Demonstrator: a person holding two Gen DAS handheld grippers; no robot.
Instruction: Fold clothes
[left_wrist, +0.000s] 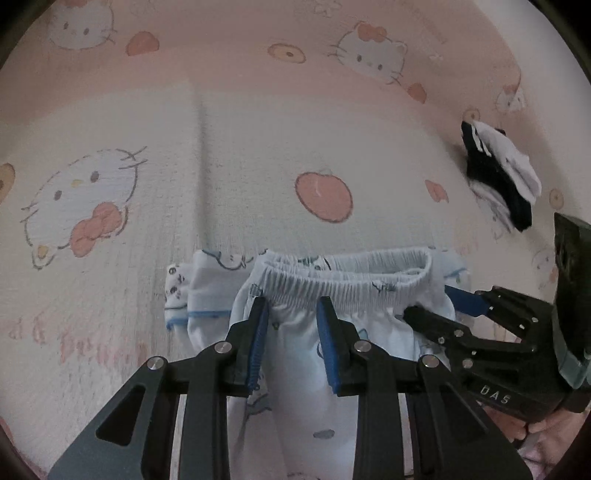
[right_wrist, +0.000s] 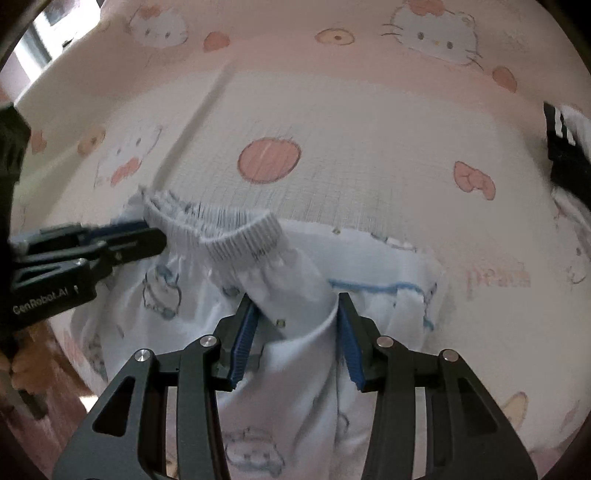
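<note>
Grippers, left (left_wrist: 291, 306) and right (right_wrist: 295, 306), both agape, straddle pale-blue shorts (left_wrist: 332, 280) (neither clamped).

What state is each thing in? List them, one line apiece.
Light blue printed pants with ribbed elastic waistband: bunched, waistband raised between both grippers.
Left gripper: open, fingers straddling the waistband.
Right gripper: open, cloth between its fingers.
Dark navy and white garment: crumpled, apart.
Pink cat-print bedsheet: spread flat.

Left gripper (left_wrist: 291, 306), right gripper (right_wrist: 295, 306) fingers parted (side by side)
</note>
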